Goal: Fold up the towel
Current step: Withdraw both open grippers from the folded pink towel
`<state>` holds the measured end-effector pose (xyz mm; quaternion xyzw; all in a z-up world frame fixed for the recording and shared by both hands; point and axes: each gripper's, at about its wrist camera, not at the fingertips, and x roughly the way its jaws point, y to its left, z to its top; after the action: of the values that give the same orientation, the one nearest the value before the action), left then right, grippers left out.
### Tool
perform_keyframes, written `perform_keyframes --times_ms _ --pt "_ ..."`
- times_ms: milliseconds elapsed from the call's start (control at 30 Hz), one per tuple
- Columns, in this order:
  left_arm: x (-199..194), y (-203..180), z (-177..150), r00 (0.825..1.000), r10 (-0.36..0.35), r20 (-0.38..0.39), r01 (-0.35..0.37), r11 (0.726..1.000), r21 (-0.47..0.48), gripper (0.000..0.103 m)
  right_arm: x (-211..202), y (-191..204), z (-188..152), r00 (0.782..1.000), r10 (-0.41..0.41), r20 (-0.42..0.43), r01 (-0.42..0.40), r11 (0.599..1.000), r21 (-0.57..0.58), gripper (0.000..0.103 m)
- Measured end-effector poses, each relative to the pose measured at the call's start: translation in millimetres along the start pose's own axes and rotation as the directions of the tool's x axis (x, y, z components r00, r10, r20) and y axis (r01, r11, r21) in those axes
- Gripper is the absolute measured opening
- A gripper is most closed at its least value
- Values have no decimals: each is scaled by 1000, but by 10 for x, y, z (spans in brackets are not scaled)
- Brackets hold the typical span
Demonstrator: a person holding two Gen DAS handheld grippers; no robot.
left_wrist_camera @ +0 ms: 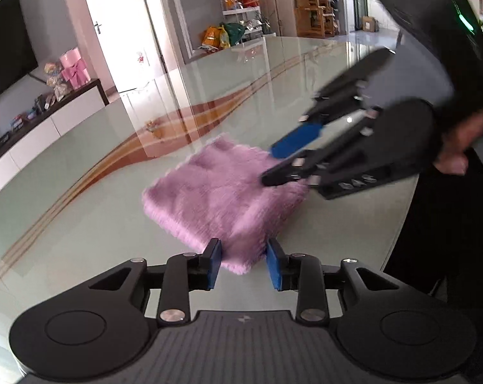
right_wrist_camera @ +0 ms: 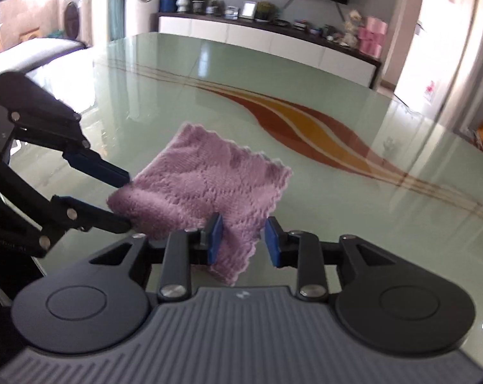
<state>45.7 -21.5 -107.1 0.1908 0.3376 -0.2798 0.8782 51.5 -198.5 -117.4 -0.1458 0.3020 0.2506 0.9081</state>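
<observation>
Left gripper point(left_wrist_camera: 243, 262) wide open, a corner of the folded purple towel point(left_wrist_camera: 222, 192) between its pads, nothing pinched. Right gripper point(right_wrist_camera: 243, 240) also spread, straddling its own towel corner. Towel lies square on the glass table point(left_wrist_camera: 81, 198). Best now: back both straight out, don't snag the pile.

bare glass table point(right_wrist_camera: 305, 192) around towel point(right_wrist_camera: 203, 192); other hand-held gripper point(right_wrist_camera: 126, 200) crowds left corner.

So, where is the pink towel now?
The pink towel lies folded on the glass table, near the orange wave pattern, with one corner between the open fingers of the left gripper and another at the open right gripper.
</observation>
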Motion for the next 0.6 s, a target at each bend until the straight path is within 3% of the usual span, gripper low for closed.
perform_keyframes --times_ms 100,200,267,367,533,600 --pt "-68 109 -22 1000 2 -3 -2 1000 -25 38 -161 -50 2 998 0 56 -3 998 58 30" --pt "-295 153 38 995 -36 95 45 994 -96 38 -221 -10 -29 998 -7 58 4 998 56 31" --pt "-329 137 138 989 -24 149 48 986 -162 43 -197 23 -45 999 0 48 -3 998 63 31" --pt "-181 12 233 988 55 146 -27 982 -185 43 -158 106 -51 999 8 47 -12 997 79 32" --pt "157 -84 299 996 59 61 -46 977 -207 43 -33 194 -137 1000 -18 11 17 999 47 36" --pt "213 -67 226 997 67 36 -57 973 -225 51 -68 188 -168 1000 -23 13 22 998 54 38"
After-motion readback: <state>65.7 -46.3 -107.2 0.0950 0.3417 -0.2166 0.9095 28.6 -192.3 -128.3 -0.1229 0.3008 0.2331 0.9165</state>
